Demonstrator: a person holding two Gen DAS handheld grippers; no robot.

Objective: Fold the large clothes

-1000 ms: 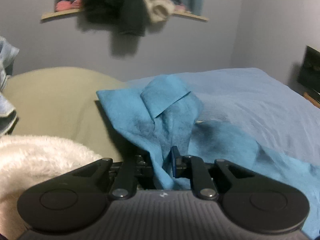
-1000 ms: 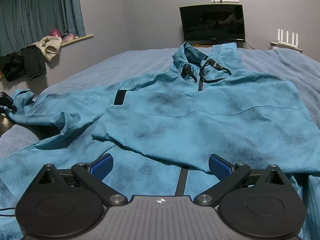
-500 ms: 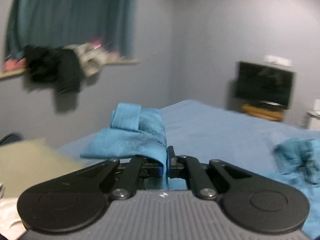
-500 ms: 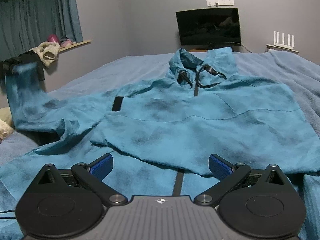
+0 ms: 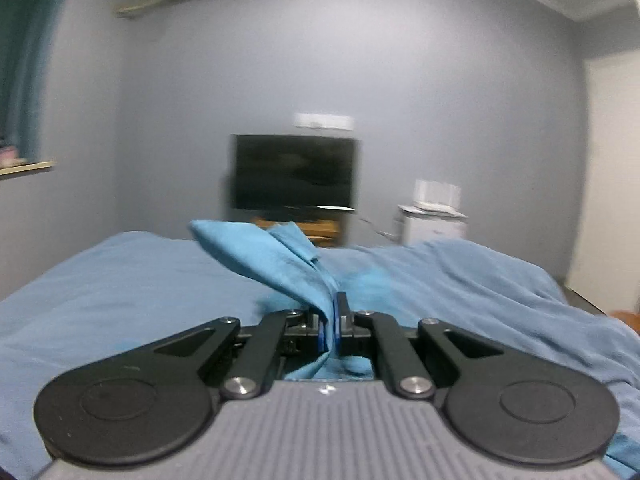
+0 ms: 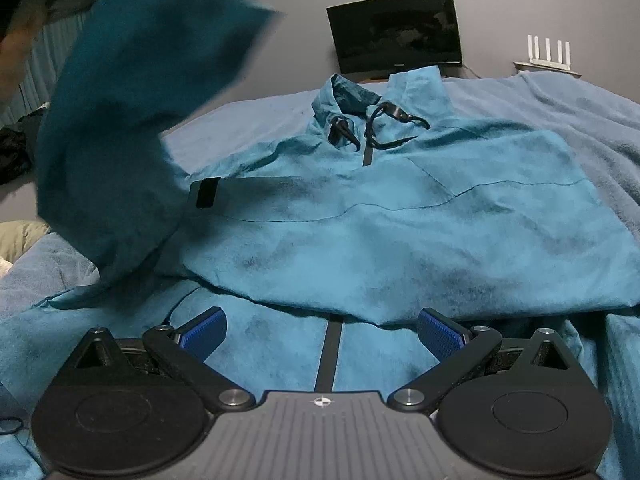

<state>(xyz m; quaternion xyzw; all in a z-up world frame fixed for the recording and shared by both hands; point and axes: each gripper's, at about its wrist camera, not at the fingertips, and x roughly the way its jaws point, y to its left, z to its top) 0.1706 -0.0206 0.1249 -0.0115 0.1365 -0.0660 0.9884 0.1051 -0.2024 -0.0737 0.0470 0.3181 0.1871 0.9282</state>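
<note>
The left gripper's (image 5: 330, 330) fingers are clenched on the teal jacket's sleeve (image 6: 132, 92), held up at the left. The right gripper's (image 6: 322, 334) fingers are spread, empty, above the jacket (image 6: 400, 216) lying flat on the bed (image 6: 560, 96).

Teal jacket (image 6: 400, 220) spread on blue bed (image 6: 560, 96).
Left sleeve (image 6: 132, 92) lifted high (blurred); right gripper (image 6: 322, 332) jaws wide apart above the hem zipper (image 6: 330, 356).
</note>
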